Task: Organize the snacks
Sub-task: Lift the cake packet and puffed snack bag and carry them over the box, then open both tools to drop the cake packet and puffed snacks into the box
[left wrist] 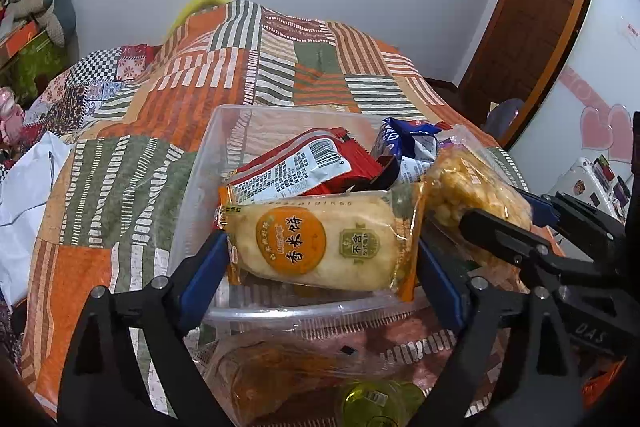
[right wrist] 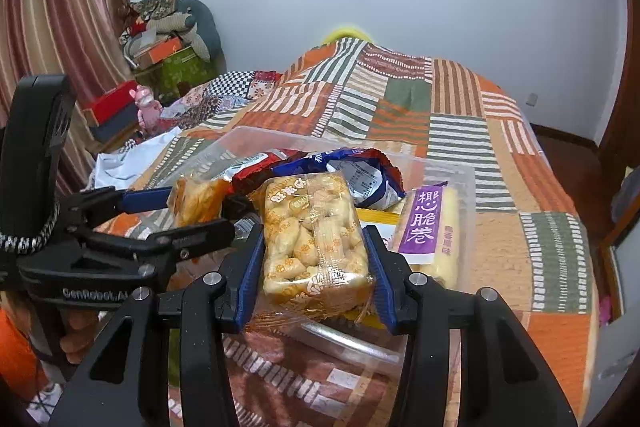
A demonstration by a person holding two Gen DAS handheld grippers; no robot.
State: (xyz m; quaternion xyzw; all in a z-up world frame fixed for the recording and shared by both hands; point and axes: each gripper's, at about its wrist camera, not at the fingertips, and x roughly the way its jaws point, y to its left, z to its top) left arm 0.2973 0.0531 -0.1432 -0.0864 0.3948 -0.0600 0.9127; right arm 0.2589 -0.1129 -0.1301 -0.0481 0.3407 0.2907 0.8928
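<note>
Patchwork bedspread (left wrist: 168, 131) fills the frame, clear tub (left wrist: 224, 131) at centre. My left gripper (left wrist: 320, 259) spreads wide around the rice cracker pack (left wrist: 316, 243), over the tub's near rim. My right gripper (right wrist: 316, 259) pinches the puffed-snack bag (right wrist: 316, 243) mid-body: light, crinkly, brittle, so gently.

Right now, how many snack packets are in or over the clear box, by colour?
Red packet: 1
Blue packet: 1
Orange packet: 1
Clear packet of puffs: 1
Purple packet: 1
Total: 5
</note>
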